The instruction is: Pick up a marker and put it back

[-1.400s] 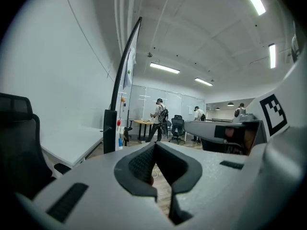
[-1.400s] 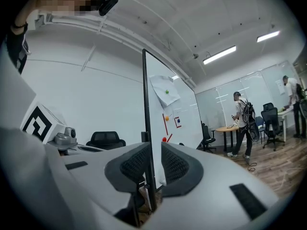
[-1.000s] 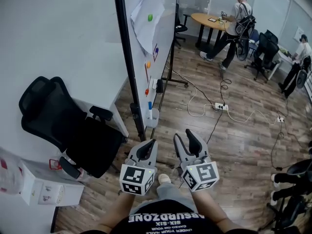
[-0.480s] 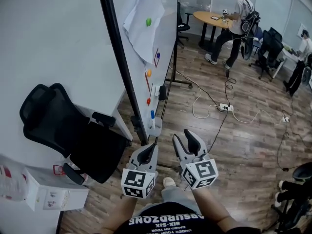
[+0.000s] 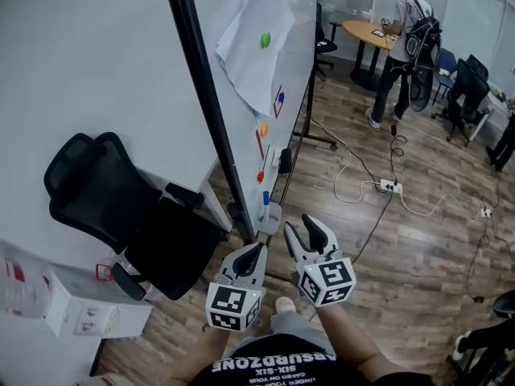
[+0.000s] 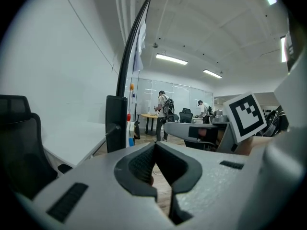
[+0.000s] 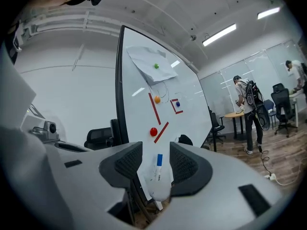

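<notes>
Nearest you: your left gripper (image 5: 254, 253), jaws together, empty; your right gripper (image 5: 301, 228), jaws apart, empty. Beyond: slim white marker with blue cap (image 5: 265, 203), upright in a translucent plastic cup (image 5: 271, 219) at the foot of the white dry-erase board (image 5: 238, 111). Probably light, stiff, slick; take it by the barrel under the cap.

We see one marker (image 7: 156, 170): a slim white barrel with dark print along it, too small for us to read, and blue at its top end. It stands nearly upright, blue end uppermost. Its lower end is sunk in a pale, translucent cup (image 7: 160, 189) fixed at the bottom edge of the whiteboard (image 7: 144, 87).
</notes>
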Available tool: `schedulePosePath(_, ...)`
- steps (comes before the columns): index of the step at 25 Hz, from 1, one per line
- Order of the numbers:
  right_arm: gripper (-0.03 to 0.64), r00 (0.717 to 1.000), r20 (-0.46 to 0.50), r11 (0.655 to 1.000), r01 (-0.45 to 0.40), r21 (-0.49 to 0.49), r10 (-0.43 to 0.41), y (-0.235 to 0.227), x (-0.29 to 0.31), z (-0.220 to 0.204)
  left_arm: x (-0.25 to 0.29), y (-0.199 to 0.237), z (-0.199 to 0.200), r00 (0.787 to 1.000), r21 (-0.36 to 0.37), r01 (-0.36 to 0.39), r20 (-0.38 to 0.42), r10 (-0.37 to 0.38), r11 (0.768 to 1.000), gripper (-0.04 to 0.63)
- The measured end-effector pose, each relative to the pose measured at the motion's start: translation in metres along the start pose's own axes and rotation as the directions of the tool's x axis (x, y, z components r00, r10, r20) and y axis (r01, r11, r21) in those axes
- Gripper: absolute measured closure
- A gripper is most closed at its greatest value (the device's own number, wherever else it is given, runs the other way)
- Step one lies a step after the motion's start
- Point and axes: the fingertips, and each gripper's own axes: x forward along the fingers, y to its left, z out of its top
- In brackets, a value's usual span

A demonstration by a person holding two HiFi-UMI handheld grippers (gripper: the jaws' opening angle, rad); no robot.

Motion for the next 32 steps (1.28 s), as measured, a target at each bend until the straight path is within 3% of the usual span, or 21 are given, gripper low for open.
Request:
schedulePosePath(15,0.463,0.975,-0.145,0.985,-0.174,-0.012,0.171,-0.006,0.070,-0.029,0.025,0.012,0.001,0.997,-0.015,-0.078,-0.010,0.078,0.997,0.592)
schedulePosePath(25,0.463,0.940,-0.234,0.964,-0.263,-0.029,0.249,-0.012,0.100,-0.050,0.041,0.011,-0.002,0.993,-0.028,-0.119,-0.010,0.119,0.993,0.592)
schedulePosePath(32,0.463,0.895,-0.309,0.939,-0.344,-0.024,0.320,-0.008,0.116,-0.064,0.050,0.007,-0.002,0.991,-0.029,-0.133,-0.007,0.133,0.991,0.592)
